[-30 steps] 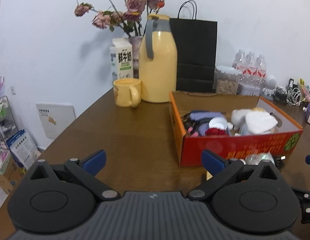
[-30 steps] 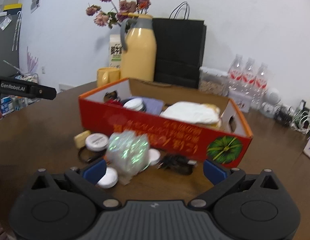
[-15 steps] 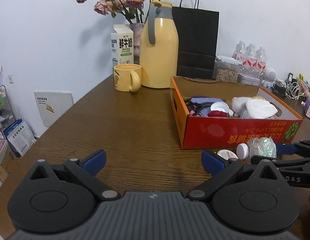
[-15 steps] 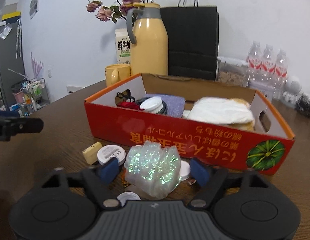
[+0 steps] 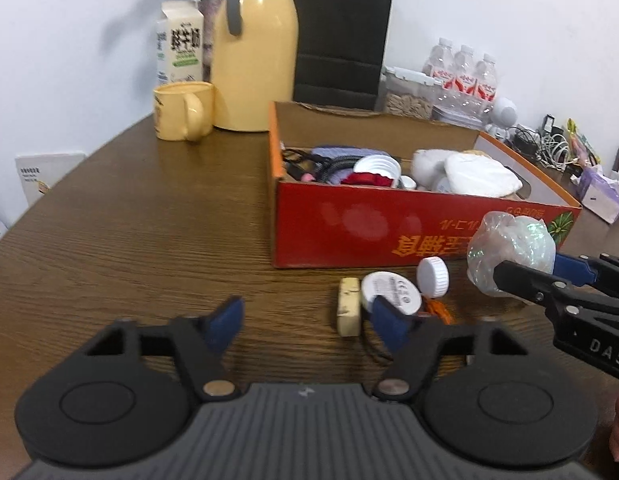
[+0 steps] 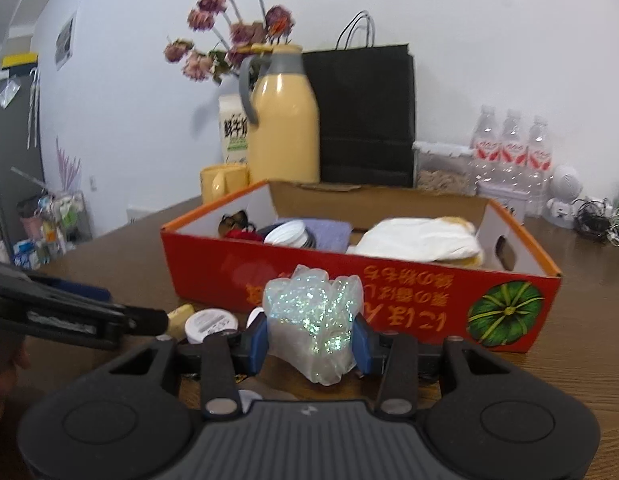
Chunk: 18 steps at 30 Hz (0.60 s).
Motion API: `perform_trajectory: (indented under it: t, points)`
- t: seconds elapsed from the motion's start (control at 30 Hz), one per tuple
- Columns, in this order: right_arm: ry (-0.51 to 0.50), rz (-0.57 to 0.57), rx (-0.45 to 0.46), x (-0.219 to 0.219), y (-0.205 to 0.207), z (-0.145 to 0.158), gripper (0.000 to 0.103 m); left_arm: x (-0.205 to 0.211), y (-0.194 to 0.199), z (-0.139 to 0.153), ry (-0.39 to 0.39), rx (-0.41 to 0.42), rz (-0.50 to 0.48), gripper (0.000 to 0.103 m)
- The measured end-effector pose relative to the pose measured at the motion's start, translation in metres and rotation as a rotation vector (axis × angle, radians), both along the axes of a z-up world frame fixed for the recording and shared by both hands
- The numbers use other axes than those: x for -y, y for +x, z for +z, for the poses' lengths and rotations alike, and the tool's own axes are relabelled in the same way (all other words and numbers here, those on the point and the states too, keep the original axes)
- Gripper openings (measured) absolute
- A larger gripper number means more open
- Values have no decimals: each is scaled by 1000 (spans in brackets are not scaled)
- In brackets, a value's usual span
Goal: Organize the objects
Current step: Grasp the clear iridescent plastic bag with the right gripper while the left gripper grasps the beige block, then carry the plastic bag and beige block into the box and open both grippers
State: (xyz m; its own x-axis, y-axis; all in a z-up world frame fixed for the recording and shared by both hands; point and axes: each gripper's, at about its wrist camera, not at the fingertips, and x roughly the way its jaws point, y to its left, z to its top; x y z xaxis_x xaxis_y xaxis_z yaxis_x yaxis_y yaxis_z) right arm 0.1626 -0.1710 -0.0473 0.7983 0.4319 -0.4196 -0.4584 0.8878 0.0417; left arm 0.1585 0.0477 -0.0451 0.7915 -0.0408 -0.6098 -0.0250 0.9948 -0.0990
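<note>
- Jaws of the right gripper (image 6: pixel 309 340) are clenched on a glittery plastic bundle (image 6: pixel 313 320), a blue pad pressing into each side so the soft wrap bulges up between them, low in the centre of the right wrist view
- Bundle hangs in front of the red box (image 6: pixel 409 300), below its rim; it probably needs lifting over the near wall before release
- Jaws of the left gripper (image 5: pixel 305 320) are spread wide and grasp nothing, low over the desk (image 5: pixel 129 220) at lower centre of the left wrist view, likely waiting its turn
- Loose pieces lie on the desk just in front of the box: a yellowish block (image 5: pixel 348 306), a round white tin (image 5: pixel 391 292) and a white cap (image 5: pixel 432 276), close together
- Box already holds white cloth (image 6: pixel 421 240) and a white lid (image 6: pixel 287 235), so it looks like the collecting place
</note>
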Motion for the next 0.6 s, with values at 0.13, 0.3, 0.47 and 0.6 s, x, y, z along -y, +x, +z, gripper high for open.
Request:
perform_trajectory:
  t: [0.13,0.3,0.47,0.6]
  points:
    - [4,5,8,1,-1,1,41,2,6,-6,-47,-18,-50,24]
    - [2,13,14,-1,-3,1,41,3,4,-8,-84,4,-77,12]
    - [2,14,16,-1,-4,1,41,1,-5,-2,-69,61,-44,12]
    - [2,14,16,-1,-4,1,41,0,-11,3,-65,90,-28,12]
